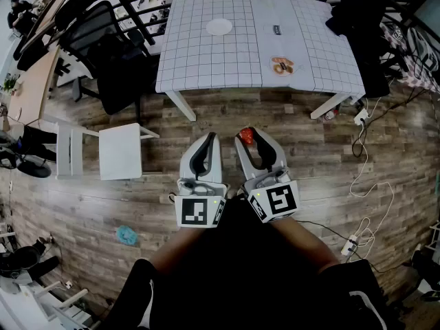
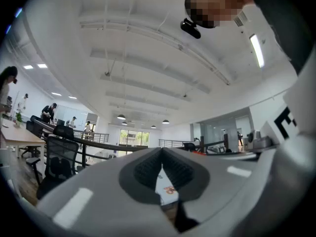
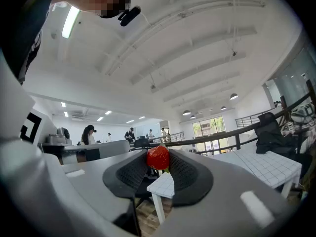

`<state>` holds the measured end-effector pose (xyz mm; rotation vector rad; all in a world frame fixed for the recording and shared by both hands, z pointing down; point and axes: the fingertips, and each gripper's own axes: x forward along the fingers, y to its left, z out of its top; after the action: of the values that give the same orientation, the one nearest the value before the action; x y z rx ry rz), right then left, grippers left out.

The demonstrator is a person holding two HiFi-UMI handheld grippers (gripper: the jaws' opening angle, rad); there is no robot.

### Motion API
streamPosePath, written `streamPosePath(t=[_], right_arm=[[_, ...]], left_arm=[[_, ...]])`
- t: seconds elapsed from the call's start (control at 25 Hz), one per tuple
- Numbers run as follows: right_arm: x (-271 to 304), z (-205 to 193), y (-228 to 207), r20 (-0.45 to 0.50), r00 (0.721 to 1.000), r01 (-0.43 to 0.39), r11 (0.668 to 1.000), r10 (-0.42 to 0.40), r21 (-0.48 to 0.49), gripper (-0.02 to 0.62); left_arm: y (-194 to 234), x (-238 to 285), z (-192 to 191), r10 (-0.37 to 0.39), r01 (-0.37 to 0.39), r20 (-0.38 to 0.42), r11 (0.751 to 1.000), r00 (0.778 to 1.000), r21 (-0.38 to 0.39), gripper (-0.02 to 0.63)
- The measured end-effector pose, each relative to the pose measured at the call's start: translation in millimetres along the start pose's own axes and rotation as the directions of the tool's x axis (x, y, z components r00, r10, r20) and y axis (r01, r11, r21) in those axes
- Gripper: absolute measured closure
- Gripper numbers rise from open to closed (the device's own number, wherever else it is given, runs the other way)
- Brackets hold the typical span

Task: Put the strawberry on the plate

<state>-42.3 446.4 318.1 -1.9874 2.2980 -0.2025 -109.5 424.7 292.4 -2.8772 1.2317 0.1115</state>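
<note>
Above the wooden floor [image 1: 206, 119], right tongs [image 1: 253, 137] clamped on the strawberry [image 3: 158, 158], left tongs [image 1: 210, 137] clenched shut, empty

all three views toward table [image 1: 206, 60]

Cannot make out the small orange-and-brown thing [image 1: 281, 65] on the tabletop [image 1: 206, 67] in the head view, nor read the dark label [image 1: 276, 29] near it: both too small. Shows only part of the strawberry [image 1: 246, 136] there, half buried between the pads of the right gripper [image 1: 252, 141]. Catches, in the left gripper view, just a sliver of that tabletop past the left gripper [image 2: 161, 154], cut off on either side by its pads.
</note>
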Motion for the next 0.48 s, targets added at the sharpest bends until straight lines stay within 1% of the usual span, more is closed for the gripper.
streamPosePath(t=[0.2, 0.32, 0.48], right_arm=[[-0.3, -2.4, -8.5, 0.013, 1.000, -0.014, 1.000, 0.015, -0.026, 0.462], [-8.5, -1.5, -13.9, 0.044, 0.999, -0.022, 1.000, 0.021, 0.018, 0.462], [-17.1, -1.2, -34.1, 0.056, 0.998, 0.019, 0.998, -0.023, 0.067, 0.463]], left_arm=[[-1.1, 8.4, -4.1, 0.019, -0.018, -0.002, 1.000, 1.000, 0.011, 0.598], [-0.3, 5.3, -8.8, 0.028, -0.028, -0.002, 0.999, 1.000, 0.016, 0.598], [24.2, 3.1, -18.4, 0.094, -0.093, -0.036, 0.995, 0.995, 0.038, 0.598]])
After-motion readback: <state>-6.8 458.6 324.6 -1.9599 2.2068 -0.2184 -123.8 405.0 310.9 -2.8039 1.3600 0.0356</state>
